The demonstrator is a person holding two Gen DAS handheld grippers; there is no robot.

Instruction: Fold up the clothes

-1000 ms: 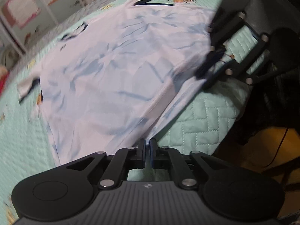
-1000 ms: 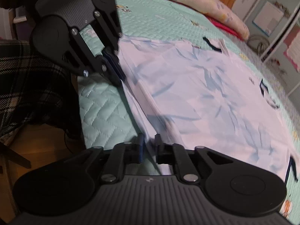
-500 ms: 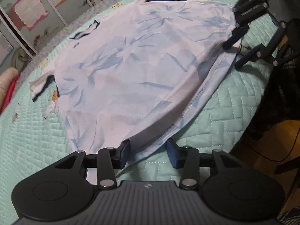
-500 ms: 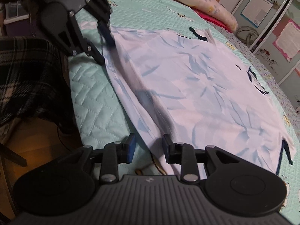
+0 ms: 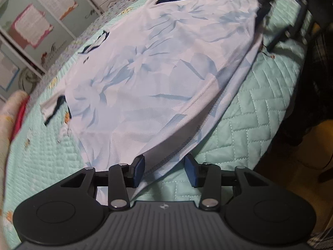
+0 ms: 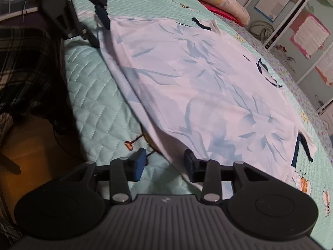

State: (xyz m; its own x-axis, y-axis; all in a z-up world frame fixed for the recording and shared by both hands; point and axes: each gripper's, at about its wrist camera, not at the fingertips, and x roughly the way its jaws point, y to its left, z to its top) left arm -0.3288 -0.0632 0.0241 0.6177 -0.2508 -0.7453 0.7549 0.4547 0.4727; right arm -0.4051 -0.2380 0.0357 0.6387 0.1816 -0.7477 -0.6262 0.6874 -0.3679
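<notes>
Just let go of the shirt [image 5: 158, 79], flat on the bed [image 5: 249, 112]. Left tongs [image 5: 164, 167] spread; right tongs [image 6: 164, 164] spread wider now, hem corner at 12 o'clock. Next: pinch an edge, fold over.

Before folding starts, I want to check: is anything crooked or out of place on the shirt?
Mostly flat. Only the shirt hem near the quilt edge is slightly lifted and turned, showing its stitched underside.
</notes>
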